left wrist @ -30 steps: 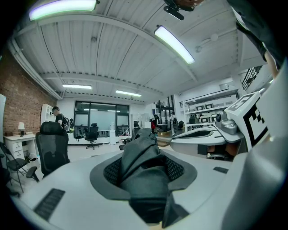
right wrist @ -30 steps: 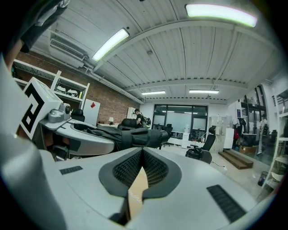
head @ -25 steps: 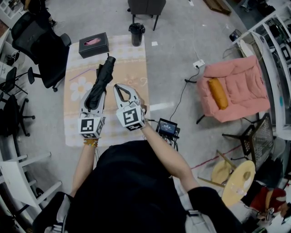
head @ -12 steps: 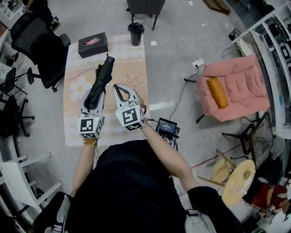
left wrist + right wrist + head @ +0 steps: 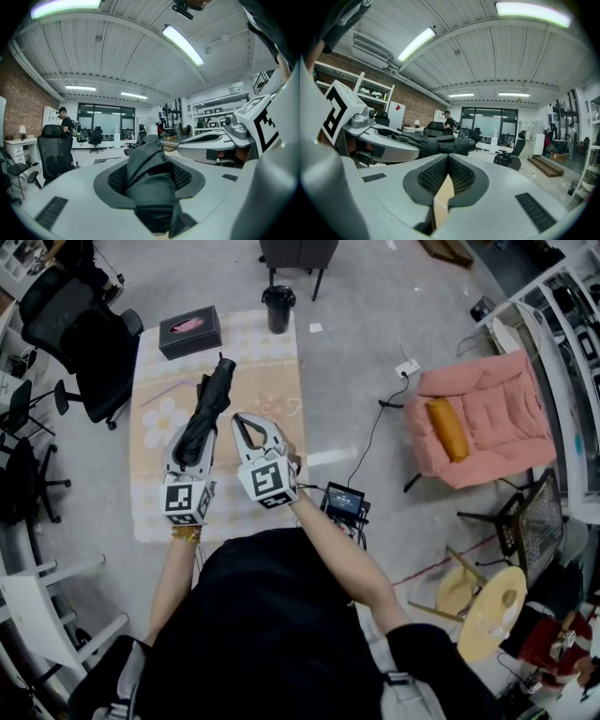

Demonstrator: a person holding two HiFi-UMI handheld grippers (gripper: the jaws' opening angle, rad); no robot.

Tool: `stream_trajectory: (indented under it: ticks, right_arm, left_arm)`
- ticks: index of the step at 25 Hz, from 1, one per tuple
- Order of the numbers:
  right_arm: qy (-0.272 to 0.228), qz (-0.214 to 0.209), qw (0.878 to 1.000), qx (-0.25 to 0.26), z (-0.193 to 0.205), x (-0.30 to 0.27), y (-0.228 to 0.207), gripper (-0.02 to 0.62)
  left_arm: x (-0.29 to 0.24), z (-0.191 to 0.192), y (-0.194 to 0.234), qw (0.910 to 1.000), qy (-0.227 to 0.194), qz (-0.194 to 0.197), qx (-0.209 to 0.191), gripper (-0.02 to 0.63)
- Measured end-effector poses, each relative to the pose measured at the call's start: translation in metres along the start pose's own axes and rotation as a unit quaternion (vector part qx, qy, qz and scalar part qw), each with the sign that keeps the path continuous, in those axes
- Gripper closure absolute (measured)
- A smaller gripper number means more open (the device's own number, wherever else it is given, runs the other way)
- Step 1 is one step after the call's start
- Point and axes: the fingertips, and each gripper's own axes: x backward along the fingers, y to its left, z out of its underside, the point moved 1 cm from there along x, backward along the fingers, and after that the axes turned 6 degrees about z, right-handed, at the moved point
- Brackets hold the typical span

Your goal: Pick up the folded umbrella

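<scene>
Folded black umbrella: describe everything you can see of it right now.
The folded black umbrella is a slim bundle of creased dark fabric, wrapped tight, with a blunt far end. One end sits clamped between the pads of the left gripper; nothing else visibly touches it. It sticks out straight ahead, roughly level, held above the beige flower-print mat.
</scene>
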Motion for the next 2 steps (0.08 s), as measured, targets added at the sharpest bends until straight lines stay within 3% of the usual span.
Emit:
stream_trajectory:
  ticks: [2]
  right_arm:
    - [0.002,-0.001,1.0,0.003,-0.0006,-0.0008,0.0009,0.58]
  left_arm:
    - [0.0002,0.0015,0.0013,1.0,0.001,0.0,0.001,0.413]
